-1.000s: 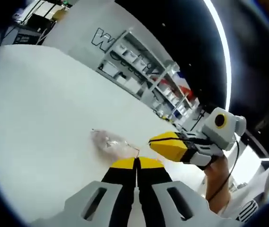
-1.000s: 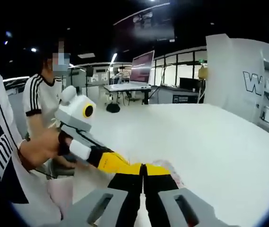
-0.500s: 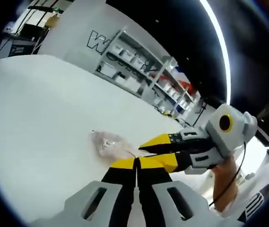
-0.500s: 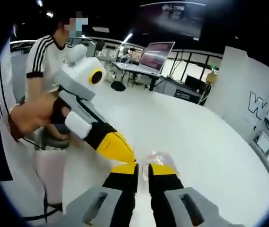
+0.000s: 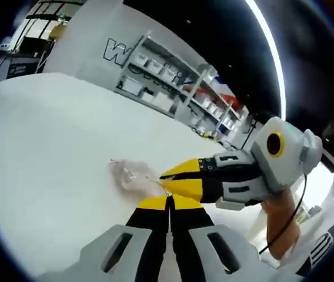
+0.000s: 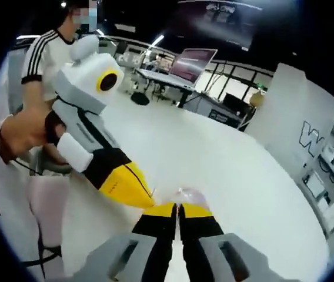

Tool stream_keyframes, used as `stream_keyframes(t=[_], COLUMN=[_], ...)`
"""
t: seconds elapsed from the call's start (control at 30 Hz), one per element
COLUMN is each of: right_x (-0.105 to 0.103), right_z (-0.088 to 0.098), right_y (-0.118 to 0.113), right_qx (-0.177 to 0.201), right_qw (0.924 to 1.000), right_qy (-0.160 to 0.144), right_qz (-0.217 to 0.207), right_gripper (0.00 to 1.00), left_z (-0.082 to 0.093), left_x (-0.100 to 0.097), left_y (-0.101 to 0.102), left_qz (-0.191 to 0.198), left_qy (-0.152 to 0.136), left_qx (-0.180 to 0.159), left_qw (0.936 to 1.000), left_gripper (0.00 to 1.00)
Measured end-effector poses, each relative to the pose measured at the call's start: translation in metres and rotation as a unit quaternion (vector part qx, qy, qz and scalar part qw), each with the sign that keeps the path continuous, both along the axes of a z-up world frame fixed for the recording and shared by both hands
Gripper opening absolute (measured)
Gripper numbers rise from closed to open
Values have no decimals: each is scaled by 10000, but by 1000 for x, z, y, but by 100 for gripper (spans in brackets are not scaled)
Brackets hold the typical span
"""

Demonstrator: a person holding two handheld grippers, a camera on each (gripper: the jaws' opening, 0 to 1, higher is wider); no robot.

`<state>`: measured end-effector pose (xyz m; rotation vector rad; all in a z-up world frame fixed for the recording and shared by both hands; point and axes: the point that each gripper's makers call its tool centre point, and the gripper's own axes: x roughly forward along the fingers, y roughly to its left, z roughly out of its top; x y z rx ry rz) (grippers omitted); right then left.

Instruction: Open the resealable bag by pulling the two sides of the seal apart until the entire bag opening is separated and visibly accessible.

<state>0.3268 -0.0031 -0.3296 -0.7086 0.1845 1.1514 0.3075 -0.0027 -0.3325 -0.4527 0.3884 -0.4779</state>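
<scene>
Left gripper view. The left gripper point(image 5: 169, 202) rises from the bottom centre, its yellow-tipped jaws pressed together on the near edge of the bag point(image 5: 133, 175). The bag is clear and crumpled, and lies on the white table point(image 5: 43, 153) just left of centre, reaching up and left from the jaw tips. The right gripper point(image 5: 166, 178) enters from the right of the frame, its yellow tips pressed together at the same bag edge, just above the left gripper's tips. A hand point(image 5: 280, 223) holds it at the lower right. White shelves point(image 5: 176, 88) stand beyond the table at upper centre, beside a white wall with dark lettering.

Right gripper view. The right gripper point(image 6: 178, 208) rises from the bottom centre, jaws closed with only a thin line between them. The bag point(image 6: 191, 194) shows as a small clear patch just above the tips; the pinch point itself is hidden. The left gripper point(image 6: 149, 202) comes in from the upper left, its yellow tip touching the right gripper's left jaw. A hand point(image 6: 23, 132) grips it at the left edge. A person in a white striped shirt point(image 6: 44, 56) stands at upper left. A monitor point(image 6: 193, 60) sits on a desk at upper centre.
</scene>
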Motion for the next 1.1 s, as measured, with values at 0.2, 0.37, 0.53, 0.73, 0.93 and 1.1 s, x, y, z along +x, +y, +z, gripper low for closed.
stream_keyframes(t=[0.2,0.37,0.53,0.73,0.93,1.1], right_x=[13,13,11,14,18,18], right_z=[36,31,13,35,32,32], right_y=[-1,1,0,3,0,1], right_qx=[81,53,-84,591,477,530], right_qw=[9858,9836,9899,9896,9891,9894], right_qy=[-1670,-1788,-1393,-1284,-1353,-1304], right_qz=[-148,-219,-236,-278,-342,-356], right_gripper=[0,4,5,0,0,0], left_z=[-6,-3,-4,-13,-8,9], left_x=[0,2,1,-3,0,-1], left_y=[-2,-5,-5,-8,-6,-10], left_qz=[-8,-39,-57,-119,-119,-119], left_qy=[117,58,66,210,-15,-101], left_qx=[-7,28,23,-13,114,-255], left_qw=[9999,10000,10000,9997,9999,9996], left_gripper=[0,0,0,0,3,21])
